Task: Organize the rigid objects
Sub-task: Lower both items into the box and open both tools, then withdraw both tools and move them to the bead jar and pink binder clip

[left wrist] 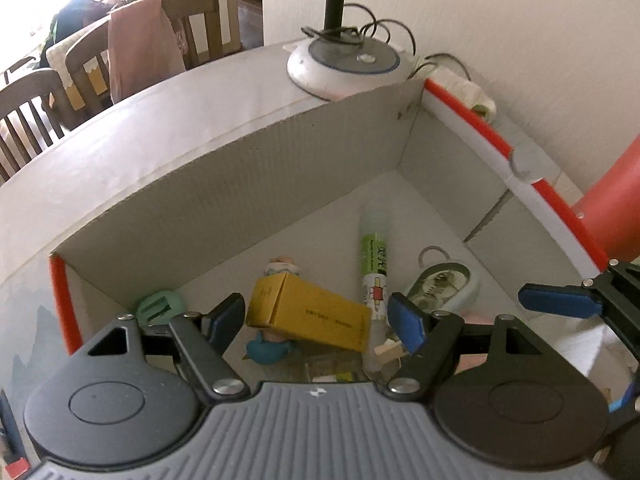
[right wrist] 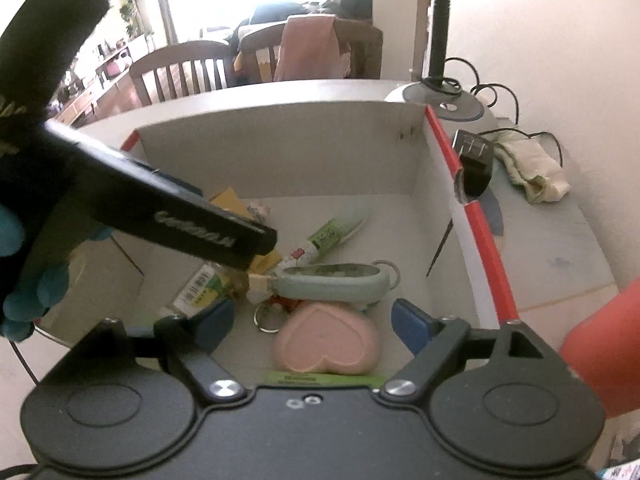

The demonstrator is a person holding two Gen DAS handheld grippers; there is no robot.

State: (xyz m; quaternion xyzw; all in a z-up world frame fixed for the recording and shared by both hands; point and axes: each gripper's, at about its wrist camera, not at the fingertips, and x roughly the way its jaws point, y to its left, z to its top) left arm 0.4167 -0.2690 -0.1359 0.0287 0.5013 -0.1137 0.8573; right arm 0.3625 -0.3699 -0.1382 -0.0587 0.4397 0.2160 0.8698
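- My left gripper (left wrist: 316, 320) has its jaws open above the yellow box (left wrist: 308, 316) in the cardboard box (left wrist: 240, 200).
- My right gripper (right wrist: 314, 324) jaws stand open; the pink heart (right wrist: 326, 340) lies between them, untouched.

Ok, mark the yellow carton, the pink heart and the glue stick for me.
yellow carton (left wrist: 316, 320), left wrist view, its long top face.
pink heart (right wrist: 326, 346), right wrist view, centre of its face.
glue stick (left wrist: 374, 256), left wrist view, its green label.
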